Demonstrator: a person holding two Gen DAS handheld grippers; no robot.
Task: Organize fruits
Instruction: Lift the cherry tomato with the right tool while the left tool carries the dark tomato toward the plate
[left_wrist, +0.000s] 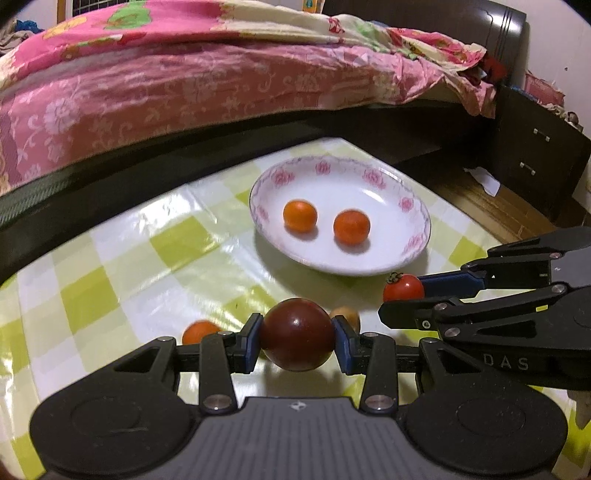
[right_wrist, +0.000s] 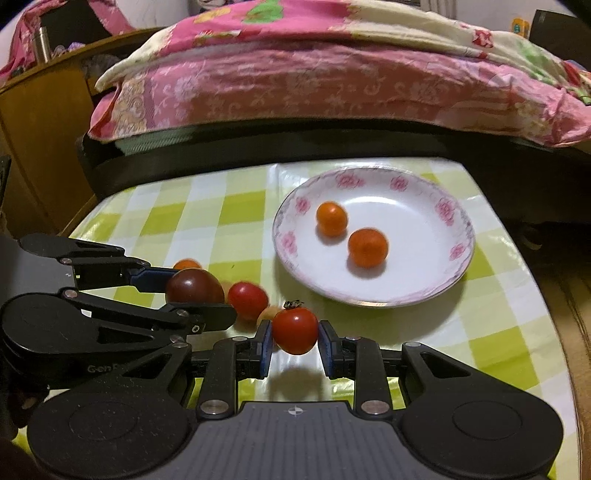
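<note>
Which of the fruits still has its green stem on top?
The red tomato gripped in the right claw. It carries a small green stem; the dark tomato in the left claw shows none.

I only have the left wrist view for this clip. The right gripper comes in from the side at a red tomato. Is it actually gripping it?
Observer: Yes. In the right wrist view the right gripper has both blue pads pressed on the sides of the red tomato.
Operator: How many fruits lie loose on the cloth? I count two.
Observer: Three. A second red tomato lies beyond the dark tomato held in the left gripper, which hides it from you.
</note>
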